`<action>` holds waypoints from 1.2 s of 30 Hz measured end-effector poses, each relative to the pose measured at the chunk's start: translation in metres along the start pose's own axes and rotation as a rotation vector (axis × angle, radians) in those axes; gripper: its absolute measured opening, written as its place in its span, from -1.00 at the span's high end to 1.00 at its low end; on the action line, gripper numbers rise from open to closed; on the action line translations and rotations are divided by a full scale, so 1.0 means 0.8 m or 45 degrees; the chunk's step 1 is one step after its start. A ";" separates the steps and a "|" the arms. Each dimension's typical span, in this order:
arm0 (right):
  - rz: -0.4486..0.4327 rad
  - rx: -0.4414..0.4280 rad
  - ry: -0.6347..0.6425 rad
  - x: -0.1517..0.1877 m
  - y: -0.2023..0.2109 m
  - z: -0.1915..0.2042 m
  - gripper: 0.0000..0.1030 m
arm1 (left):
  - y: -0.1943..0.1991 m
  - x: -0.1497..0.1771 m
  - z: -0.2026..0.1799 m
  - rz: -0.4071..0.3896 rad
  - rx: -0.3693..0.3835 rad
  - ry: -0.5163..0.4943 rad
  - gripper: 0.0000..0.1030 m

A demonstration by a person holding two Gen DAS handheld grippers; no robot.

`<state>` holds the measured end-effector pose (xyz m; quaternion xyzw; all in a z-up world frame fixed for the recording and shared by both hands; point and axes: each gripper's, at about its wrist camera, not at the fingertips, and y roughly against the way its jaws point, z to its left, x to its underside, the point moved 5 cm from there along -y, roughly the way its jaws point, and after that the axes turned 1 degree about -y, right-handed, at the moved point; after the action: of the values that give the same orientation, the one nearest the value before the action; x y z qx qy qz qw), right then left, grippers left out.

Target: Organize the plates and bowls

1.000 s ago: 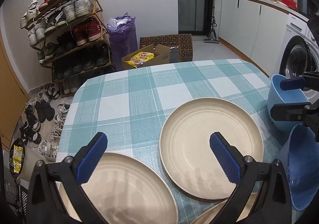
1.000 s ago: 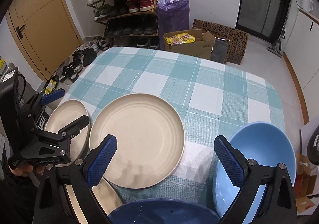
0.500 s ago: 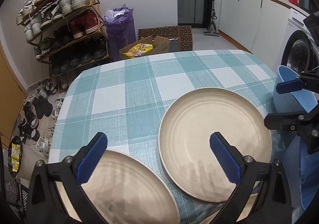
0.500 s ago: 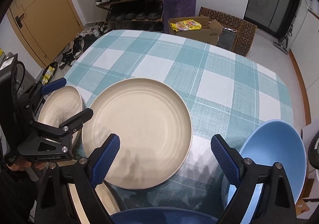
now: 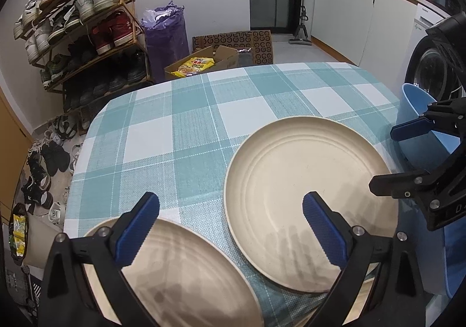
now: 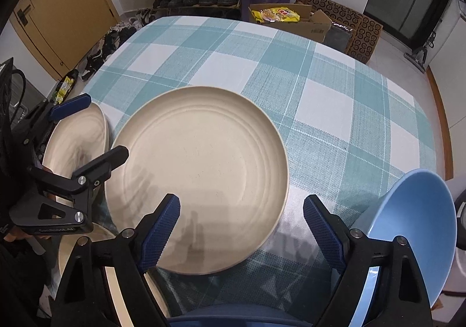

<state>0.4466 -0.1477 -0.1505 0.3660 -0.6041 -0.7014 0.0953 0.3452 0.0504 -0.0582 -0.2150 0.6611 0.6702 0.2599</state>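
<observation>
Over cream plate (image 6: 201, 172) – right gripper (image 6: 241, 228) agape | left gripper (image 5: 230, 225) – agape

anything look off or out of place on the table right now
Nothing is spilled or broken. The one odd thing is the light blue bowl at the table's right edge: it looks tipped up on its side instead of sitting flat. The big cream plate lies flat on the checked tablecloth, and both grippers' jaws are open and empty.

Left gripper (image 5: 230, 220) jaws spread wide; right gripper (image 6: 241, 223) likewise.
</observation>
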 end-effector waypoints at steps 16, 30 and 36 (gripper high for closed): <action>0.048 0.002 -0.008 -0.006 -0.013 0.002 -0.72 | -0.018 0.018 -0.011 0.135 0.076 -0.019 -0.30; 0.131 0.030 0.019 -0.003 -0.021 0.007 -0.71 | -0.019 0.023 -0.020 0.166 0.107 -0.043 -0.20; 0.170 0.048 0.027 -0.006 -0.028 0.009 -0.71 | -0.023 0.023 -0.020 0.174 0.115 -0.041 -0.19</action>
<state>0.4527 -0.1335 -0.1691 0.3339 -0.6393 -0.6781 0.1413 0.3420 0.0357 -0.0848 -0.1468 0.6995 0.6592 0.2335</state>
